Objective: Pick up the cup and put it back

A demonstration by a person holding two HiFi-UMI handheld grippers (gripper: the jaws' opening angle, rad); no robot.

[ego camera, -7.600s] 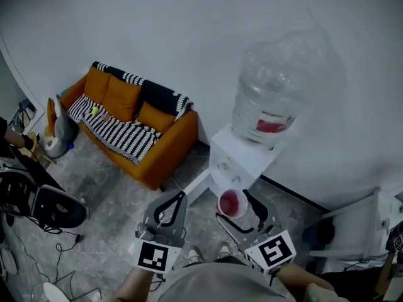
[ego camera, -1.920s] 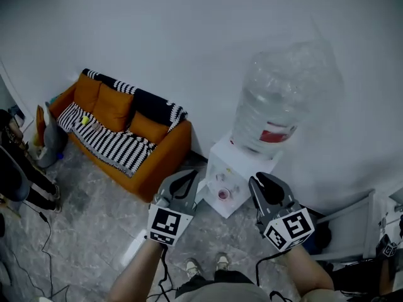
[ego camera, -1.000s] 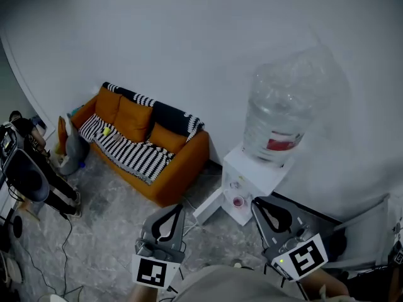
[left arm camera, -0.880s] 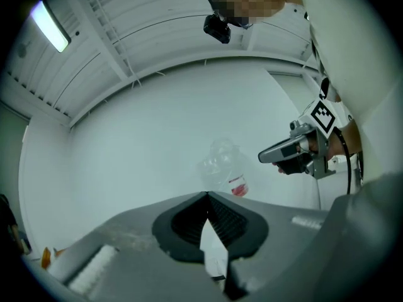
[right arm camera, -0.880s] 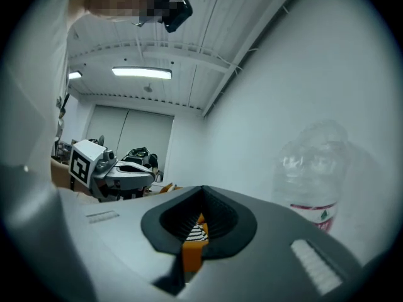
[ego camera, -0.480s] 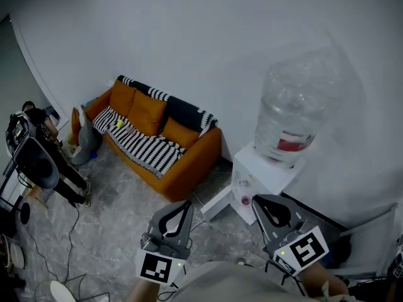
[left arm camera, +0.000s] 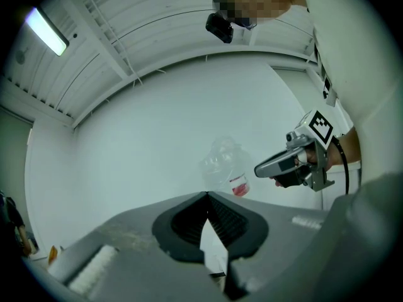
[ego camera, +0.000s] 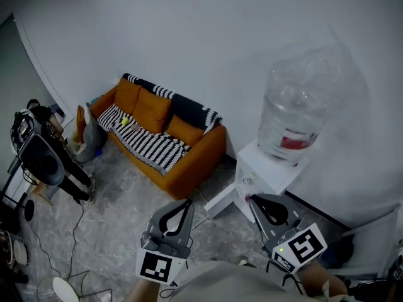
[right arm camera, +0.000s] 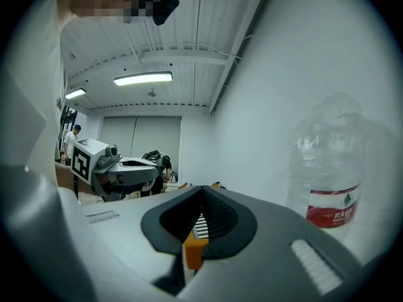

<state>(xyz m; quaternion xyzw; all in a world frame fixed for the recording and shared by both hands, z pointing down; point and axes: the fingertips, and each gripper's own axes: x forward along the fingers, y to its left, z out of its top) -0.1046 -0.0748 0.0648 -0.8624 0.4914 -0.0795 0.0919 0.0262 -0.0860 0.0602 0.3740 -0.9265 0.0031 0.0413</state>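
The pink cup (ego camera: 245, 201) shows only as a small spot in the tap niche of the white water dispenser (ego camera: 272, 172), right beside the tip of my right gripper (ego camera: 251, 198). That gripper is shut and holds nothing; its jaws (right arm camera: 203, 188) meet at the tip in the right gripper view. My left gripper (ego camera: 187, 202) hangs to the left of the dispenser, also shut and empty, with its tips (left arm camera: 206, 194) together in the left gripper view. Neither gripper view shows the cup.
A large clear water bottle (ego camera: 296, 106) with a red label stands on the dispenser against the white wall. An orange sofa (ego camera: 165, 137) with a striped blanket is at the left. A person and equipment (ego camera: 39, 159) are at the far left, with cables on the floor.
In the earliest frame the cup was between my right gripper's jaws; now it stands at the dispenser. Over the last second the view has drawn back slightly and both grippers have stayed shut.
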